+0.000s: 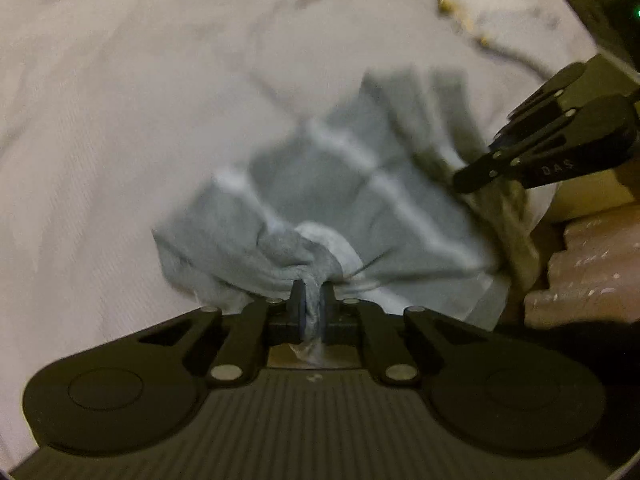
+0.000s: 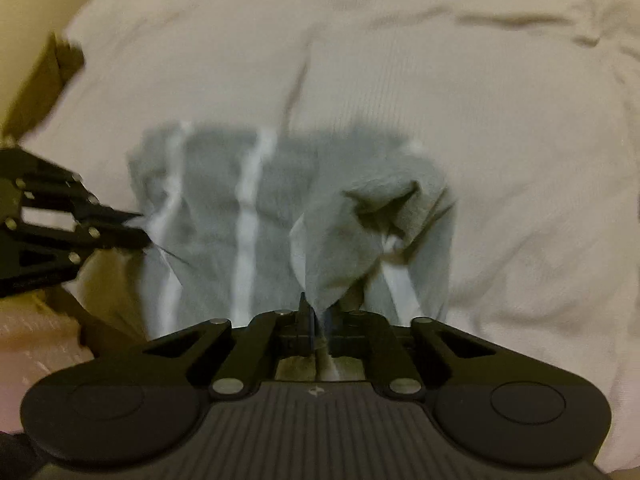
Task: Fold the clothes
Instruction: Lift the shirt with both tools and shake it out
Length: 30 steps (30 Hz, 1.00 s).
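Both tongs are clamped on the grey striped garment (image 2: 248, 216), left tongs (image 1: 313, 300) and right tongs (image 2: 316, 316) each pinching a near edge, holding it spread mid-frame over the white bed sheet (image 2: 480, 120), ready for folding.

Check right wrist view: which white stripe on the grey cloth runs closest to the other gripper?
The leftmost white stripe: it runs beside the left gripper. The middle stripe sits further right on the grey garment.

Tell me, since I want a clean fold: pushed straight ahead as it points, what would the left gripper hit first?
The left gripper is shut on the grey cloth, so more of that cloth bunches ahead first. Beyond lies the white sheet. Blur leaves depth unclear.
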### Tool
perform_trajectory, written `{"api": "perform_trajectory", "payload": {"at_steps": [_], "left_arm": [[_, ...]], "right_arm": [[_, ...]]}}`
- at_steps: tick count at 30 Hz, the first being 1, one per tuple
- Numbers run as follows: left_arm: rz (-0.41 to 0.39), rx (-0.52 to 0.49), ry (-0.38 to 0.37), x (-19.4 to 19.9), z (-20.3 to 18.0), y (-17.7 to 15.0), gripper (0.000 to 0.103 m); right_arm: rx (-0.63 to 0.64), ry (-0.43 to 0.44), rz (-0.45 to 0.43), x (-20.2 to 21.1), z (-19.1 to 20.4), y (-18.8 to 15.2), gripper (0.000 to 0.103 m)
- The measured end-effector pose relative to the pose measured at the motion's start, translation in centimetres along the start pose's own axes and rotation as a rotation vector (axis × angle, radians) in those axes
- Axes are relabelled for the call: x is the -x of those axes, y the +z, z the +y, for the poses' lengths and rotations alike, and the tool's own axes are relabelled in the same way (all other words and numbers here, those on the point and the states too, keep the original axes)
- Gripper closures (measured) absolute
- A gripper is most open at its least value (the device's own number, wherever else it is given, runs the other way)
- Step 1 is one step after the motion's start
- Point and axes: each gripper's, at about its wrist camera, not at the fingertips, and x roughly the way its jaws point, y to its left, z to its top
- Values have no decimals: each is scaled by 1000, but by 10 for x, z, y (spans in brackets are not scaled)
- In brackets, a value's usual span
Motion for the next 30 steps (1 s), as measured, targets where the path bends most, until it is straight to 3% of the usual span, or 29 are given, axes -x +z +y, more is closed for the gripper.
{"api": "perform_trajectory", "payload": {"at_steps": [6, 11, 13, 16, 20, 23, 25, 29, 30], "left_arm": [[-228, 17, -3, 73, 26, 71, 101], [-335, 30, 77, 76, 51, 139, 99], [-355, 57, 106, 78, 60, 148, 98], [-327, 113, 133, 77, 71, 134, 89], [-208, 182, 135, 52, 71, 99, 86], [-124, 209, 96, 22, 58, 79, 80], [-74, 214, 67, -1, 44, 70, 73], [-11, 189, 30, -32, 22, 58, 67], [-7, 178, 23, -37, 16, 59, 66]], "right_arm": [[-165, 55, -300, 106, -33, 48, 98], [-329, 18, -512, 119, -96, 95, 98], [-360, -67, -542, 116, -119, 110, 84], [-334, -184, -513, 109, -135, 109, 71], [-215, -213, -416, 82, -125, 96, 61], [26, -184, -303, 39, -96, 88, 52], [194, -161, -224, 8, -75, 84, 31], [561, -211, -108, -52, -41, 77, 30], [575, -212, -93, -60, -44, 81, 36]]}}
